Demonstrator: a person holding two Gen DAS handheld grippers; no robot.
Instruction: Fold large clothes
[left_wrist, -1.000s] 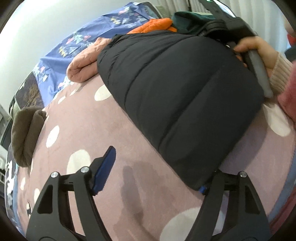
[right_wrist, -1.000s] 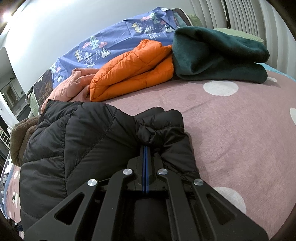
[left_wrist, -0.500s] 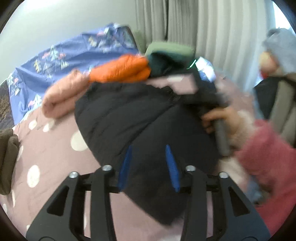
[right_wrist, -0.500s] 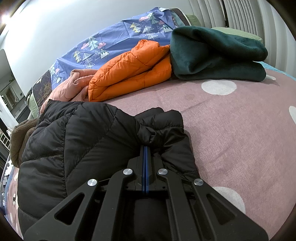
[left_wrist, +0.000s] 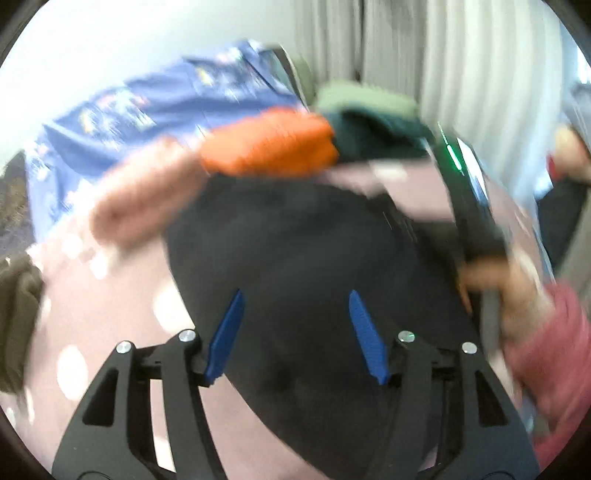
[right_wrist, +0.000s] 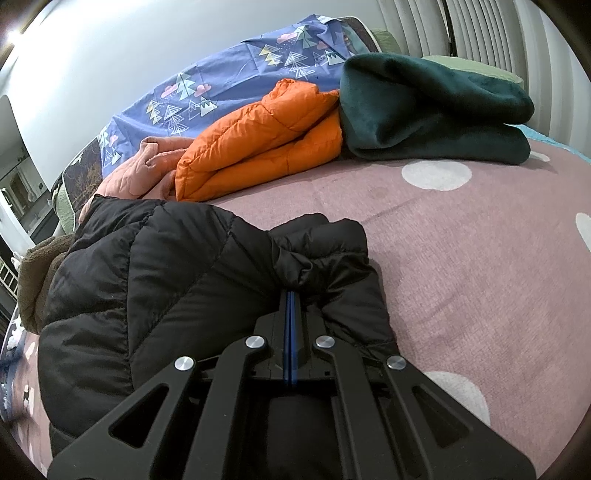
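Jacket: I am seeing the black jacket (right_wrist: 155, 291) lying folded on the pink dotted bedspread (right_wrist: 461, 266), near the middle of the bed, its near edge bunching at my right tool.
Right gripper: I am keeping the right gripper (right_wrist: 290, 295) pinched on a fold of the jacket's edge, the blue pads pressing flat together with the fabric puckering at their tips.
Left gripper: I am holding the left gripper (left_wrist: 295, 325) above the jacket (left_wrist: 314, 258); its jaws have just been opening and are standing fairly wide, with nothing pinched between the pads. The fabric is lying behind the gap; this view is blurring, so I cannot tell whether the tips are touching it.
Right hand: a hand (left_wrist: 491, 284) in a red sleeve is gripping the other tool's handle at the jacket's right side.
Pile beyond: an orange jacket (right_wrist: 258, 147), folded, is lying just behind, touching a dark green blanket (right_wrist: 432, 110) on its right and a pink garment (right_wrist: 140, 173) on its left.
Far edge: a blue patterned cover (right_wrist: 229, 88) is running behind the pile.
Left margin: a brown garment (right_wrist: 33, 280) is sitting beside the black one.
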